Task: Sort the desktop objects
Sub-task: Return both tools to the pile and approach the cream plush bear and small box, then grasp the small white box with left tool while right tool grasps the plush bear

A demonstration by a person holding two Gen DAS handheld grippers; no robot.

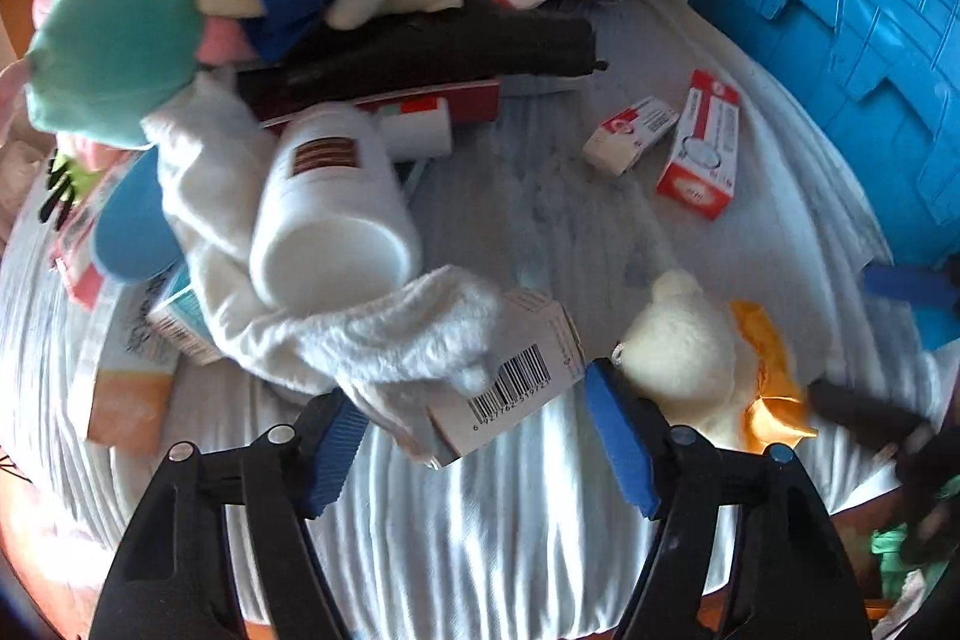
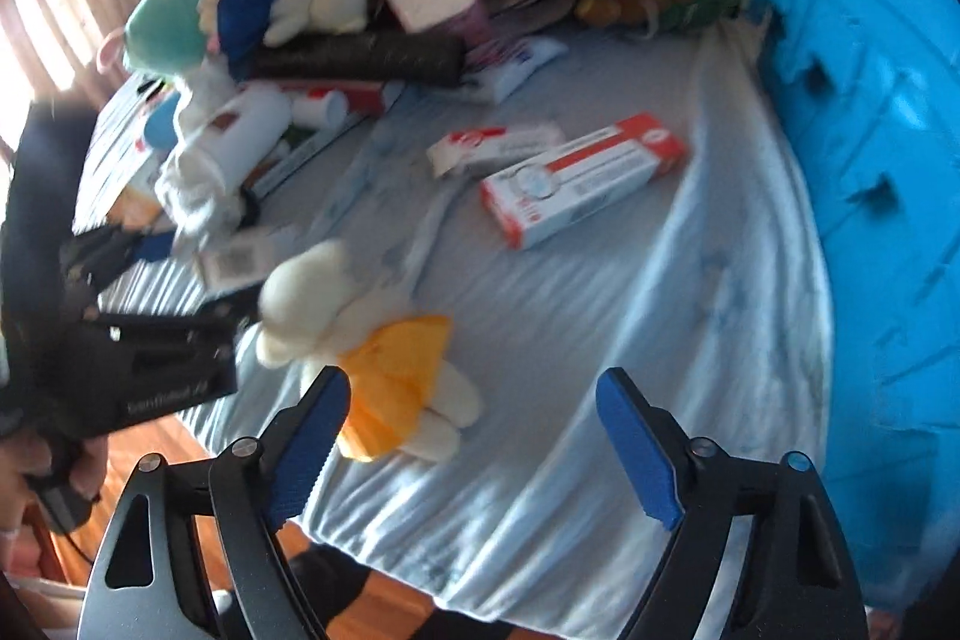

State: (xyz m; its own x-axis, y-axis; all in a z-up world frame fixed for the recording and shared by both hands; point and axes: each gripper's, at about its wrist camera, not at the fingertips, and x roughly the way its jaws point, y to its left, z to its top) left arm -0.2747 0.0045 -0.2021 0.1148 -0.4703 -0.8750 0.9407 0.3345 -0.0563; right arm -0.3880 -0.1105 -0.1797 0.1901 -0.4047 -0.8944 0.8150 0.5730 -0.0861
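My left gripper (image 1: 474, 418) is open, its jaws wide on either side of a white barcode box (image 1: 510, 388) that lies under a white fluffy cloth (image 1: 384, 334). A cream plush in an orange scarf (image 1: 690, 346) lies just right of its right finger; it also shows in the right wrist view (image 2: 372, 352). My right gripper (image 2: 474, 424) is open and empty, just right of that plush. Two red-and-white boxes (image 1: 702, 148) (image 1: 630, 133) lie further back, the bigger one also in the right wrist view (image 2: 582, 178). A white bottle (image 1: 336, 196) lies on its side.
A big blue crate (image 1: 840, 10) (image 2: 870, 160) stands along the right side. A pile of plush toys, a black rolled item (image 1: 432, 52) and packets fills the back left. The table has a pale striped cloth (image 2: 570, 340). The left gripper body (image 2: 138, 340) shows at the left.
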